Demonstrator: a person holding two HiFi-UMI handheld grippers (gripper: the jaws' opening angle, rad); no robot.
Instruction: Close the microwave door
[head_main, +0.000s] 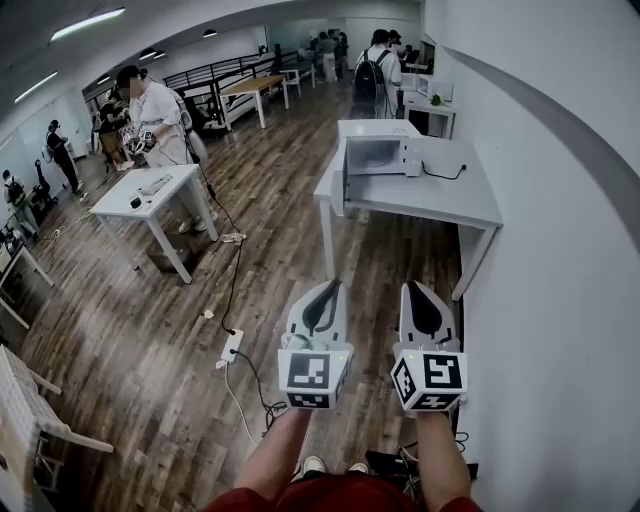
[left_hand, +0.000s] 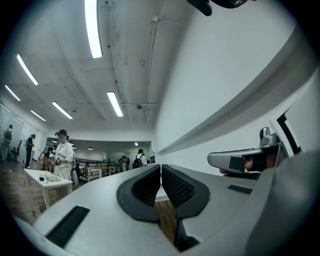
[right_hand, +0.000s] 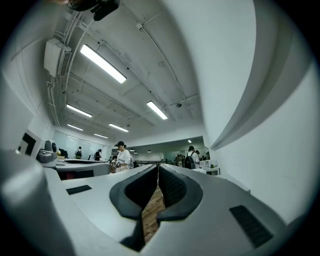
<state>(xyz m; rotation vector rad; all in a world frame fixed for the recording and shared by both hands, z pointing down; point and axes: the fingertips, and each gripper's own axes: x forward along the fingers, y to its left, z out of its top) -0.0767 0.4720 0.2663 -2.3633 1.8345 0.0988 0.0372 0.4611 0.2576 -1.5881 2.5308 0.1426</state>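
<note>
- So, left gripper (head_main: 325, 292): jaws pressed together, nothing in them.
- Right gripper (head_main: 422, 292): same deal, closed up and empty.
- Microwave (head_main: 382, 155) sits on the grey tabletop (head_main: 440, 200) by the wall (head_main: 560, 200), door (head_main: 345, 172) hanging open, well ahead of both grippers.

Microwave (head_main: 378, 152) on table (head_main: 445, 197), apparently against wall (head_main: 560, 200).

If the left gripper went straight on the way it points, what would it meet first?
Likely the open microwave door, at the white table ahead; the floor between looks free, though depth is unclear.
</note>
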